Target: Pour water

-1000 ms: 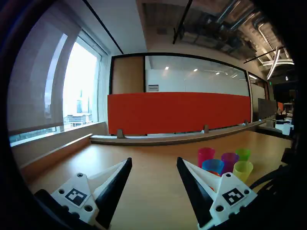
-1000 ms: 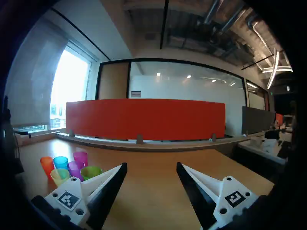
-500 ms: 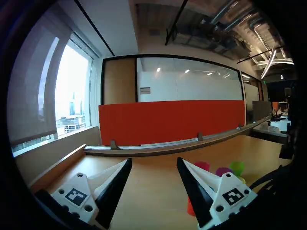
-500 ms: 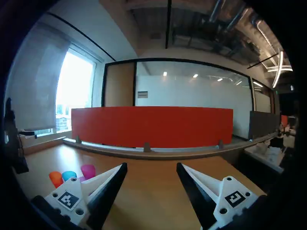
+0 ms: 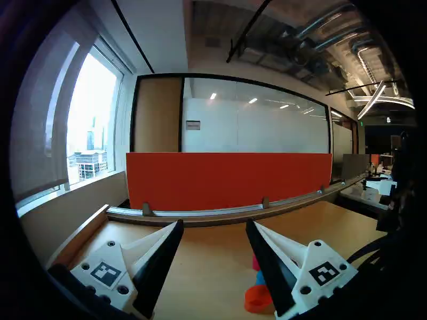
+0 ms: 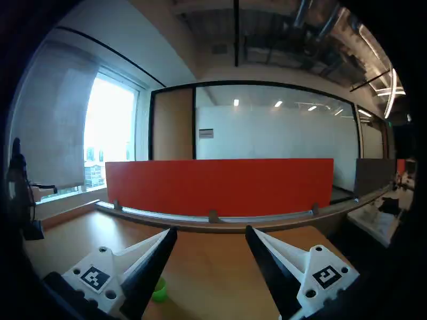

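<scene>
In the left gripper view my left gripper (image 5: 212,240) is open over the wooden table (image 5: 213,277), nothing between its fingers. Behind its right finger an orange cup (image 5: 258,298) sits low on the table, with slivers of a blue cup (image 5: 260,277) and a pink cup (image 5: 255,262) above it. In the right gripper view my right gripper (image 6: 209,242) is open too, holding nothing. A green cup (image 6: 159,290) peeks out beside its left finger, low on the table (image 6: 213,277). The other gripper's dark body (image 6: 18,197) shows at the far left edge.
A red divider panel (image 5: 229,180) stands along the table's far edge, with a glass-walled room behind it. A bright window (image 5: 88,133) lies to the left. Another desk with white items (image 5: 381,186) sits at the right.
Both grippers have tilted upward and come closer to the cups. The cluster of coloured cups has slid down in both views and is now mostly hidden behind the fingers.
</scene>
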`<act>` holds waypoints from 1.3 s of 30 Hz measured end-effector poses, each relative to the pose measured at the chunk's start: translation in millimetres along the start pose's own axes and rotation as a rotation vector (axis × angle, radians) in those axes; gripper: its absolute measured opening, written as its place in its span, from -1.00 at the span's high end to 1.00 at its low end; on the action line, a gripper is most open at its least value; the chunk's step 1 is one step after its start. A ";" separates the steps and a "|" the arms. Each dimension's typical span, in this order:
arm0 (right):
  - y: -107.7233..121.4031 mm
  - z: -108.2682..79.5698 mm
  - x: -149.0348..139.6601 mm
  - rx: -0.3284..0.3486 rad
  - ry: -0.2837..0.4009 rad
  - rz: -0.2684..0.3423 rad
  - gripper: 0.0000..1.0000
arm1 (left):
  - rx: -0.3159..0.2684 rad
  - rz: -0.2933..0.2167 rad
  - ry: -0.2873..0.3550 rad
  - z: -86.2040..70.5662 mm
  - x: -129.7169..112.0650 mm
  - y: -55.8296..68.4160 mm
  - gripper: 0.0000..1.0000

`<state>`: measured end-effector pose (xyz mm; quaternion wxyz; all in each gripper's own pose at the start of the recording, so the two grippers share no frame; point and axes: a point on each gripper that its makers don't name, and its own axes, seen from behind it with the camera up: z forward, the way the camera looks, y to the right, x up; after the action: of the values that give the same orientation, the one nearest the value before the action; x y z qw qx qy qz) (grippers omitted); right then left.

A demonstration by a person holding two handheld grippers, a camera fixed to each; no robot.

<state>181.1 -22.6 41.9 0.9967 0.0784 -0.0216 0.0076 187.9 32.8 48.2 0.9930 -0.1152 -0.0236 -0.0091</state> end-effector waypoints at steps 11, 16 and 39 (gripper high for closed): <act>5.7 4.4 18.1 0.007 -0.015 0.019 -0.99 | -0.075 -0.073 0.014 5.9 30.6 10.9 -0.72; 5.3 5.3 20.3 0.022 -0.006 0.019 -0.99 | -0.100 -0.055 0.013 6.8 33.5 15.7 -0.72; -68.3 0.8 14.5 0.395 -0.041 -0.086 -0.98 | -0.380 0.011 -0.039 6.8 19.0 59.1 -0.72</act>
<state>196.8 -90.0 32.7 0.9606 0.2736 -0.0366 -0.0323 207.9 91.6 42.2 0.9528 -0.3008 -0.0399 -0.0056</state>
